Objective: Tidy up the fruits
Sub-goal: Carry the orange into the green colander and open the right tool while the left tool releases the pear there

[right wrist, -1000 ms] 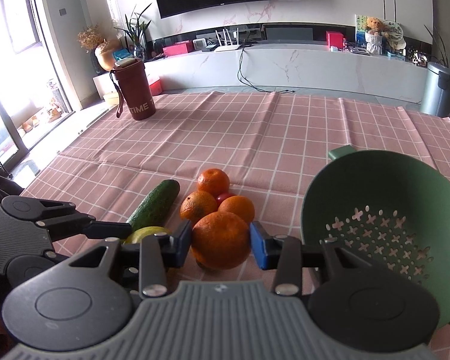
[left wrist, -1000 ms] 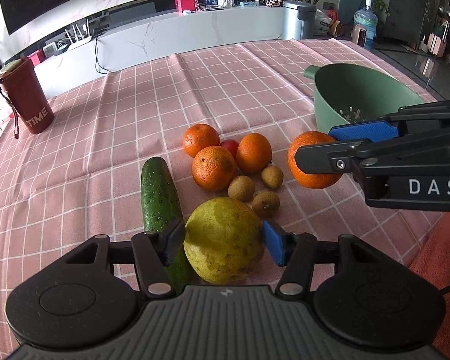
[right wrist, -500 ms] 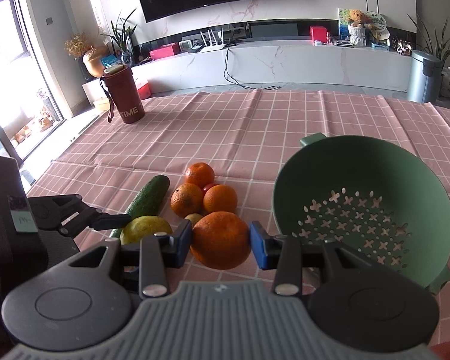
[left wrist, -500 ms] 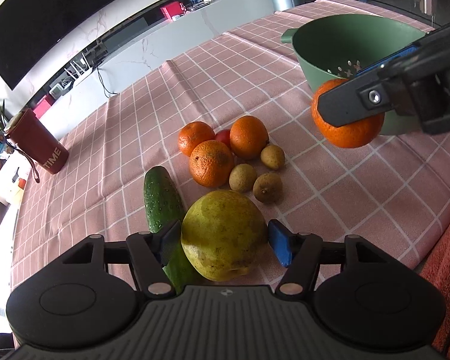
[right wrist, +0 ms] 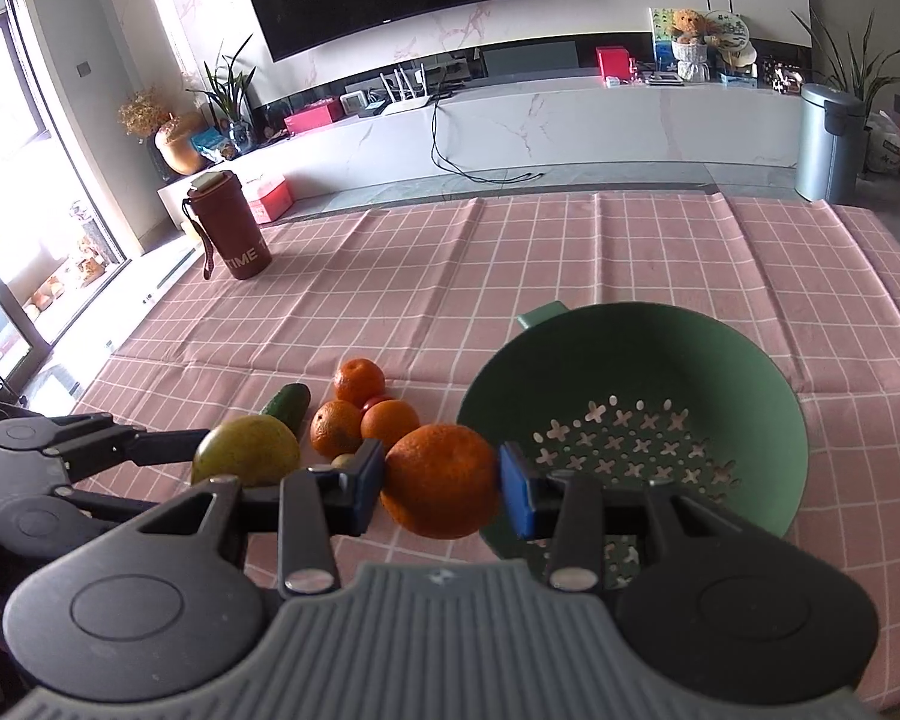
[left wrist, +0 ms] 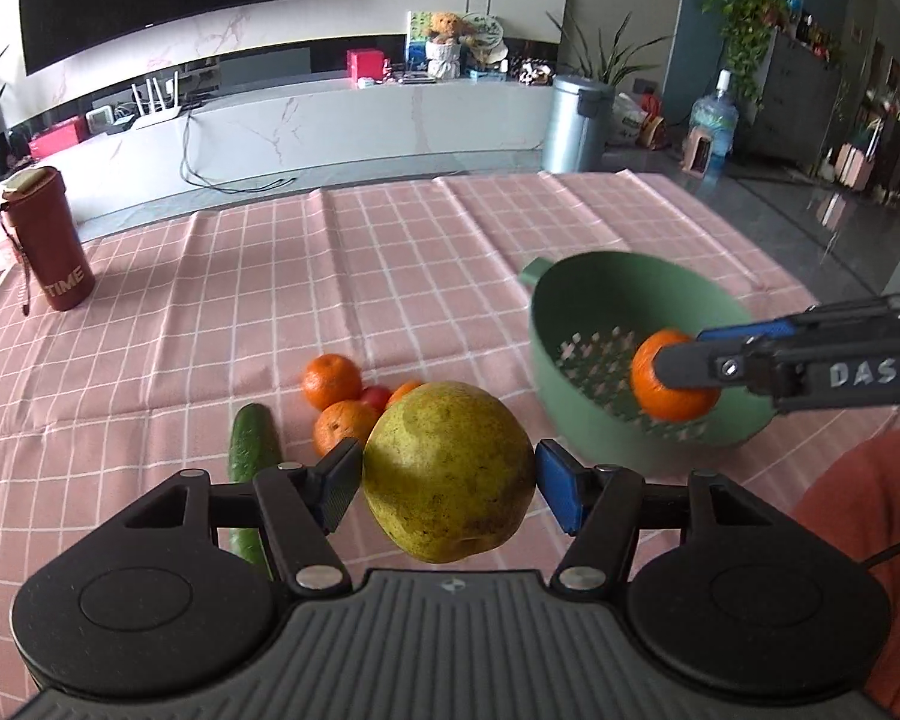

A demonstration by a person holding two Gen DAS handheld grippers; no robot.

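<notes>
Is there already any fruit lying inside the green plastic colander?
No, the green plastic colander shows only its bare perforated bottom; the large orange is held in the right tongs beside its rim.

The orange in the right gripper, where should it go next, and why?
Probably carry the orange a little further over the green colander and lower it before releasing. The right gripper clamps it near the colander's rim, the bowl looks empty, and the left gripper holds a pear.
</notes>
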